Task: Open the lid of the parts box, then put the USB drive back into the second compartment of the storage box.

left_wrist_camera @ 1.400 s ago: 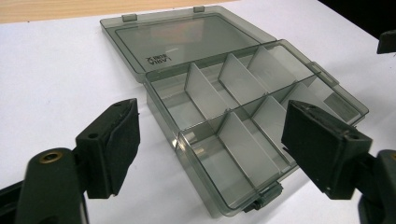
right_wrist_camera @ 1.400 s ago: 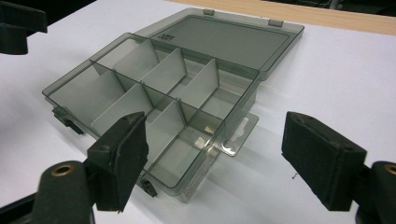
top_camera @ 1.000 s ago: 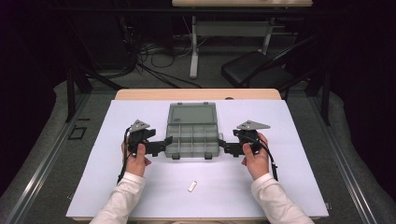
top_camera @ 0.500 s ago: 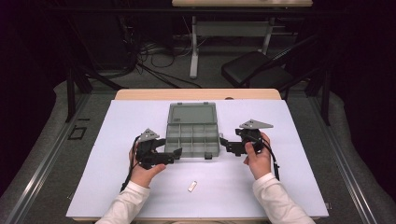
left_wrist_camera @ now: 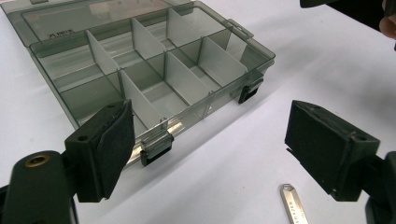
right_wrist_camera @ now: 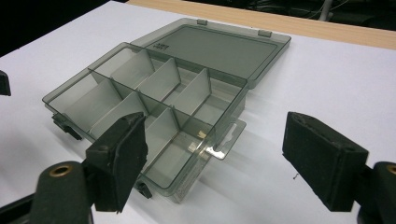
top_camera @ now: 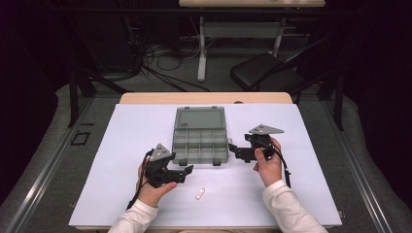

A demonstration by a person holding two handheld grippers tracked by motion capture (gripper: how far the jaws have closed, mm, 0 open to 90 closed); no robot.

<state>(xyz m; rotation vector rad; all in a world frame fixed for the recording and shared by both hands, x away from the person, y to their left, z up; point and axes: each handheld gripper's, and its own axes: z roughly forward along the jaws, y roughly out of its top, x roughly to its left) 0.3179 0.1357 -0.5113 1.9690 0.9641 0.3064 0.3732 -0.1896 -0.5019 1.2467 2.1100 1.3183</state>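
Both grippers' fingers spread wide, empty; the open organizer box lies between them, untouched.

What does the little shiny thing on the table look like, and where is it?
On the white table, find the grey open box. Just in front of it, near the left claw, lies a small flat metal tab, silver with a pointed end.

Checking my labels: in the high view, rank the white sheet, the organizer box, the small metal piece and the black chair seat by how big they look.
1. White sheet, largest by far.
2. and 3. Organizer box and chair seat: they look alike, and the chair is farther off, so no ranking.
4. Metal piece, smallest.
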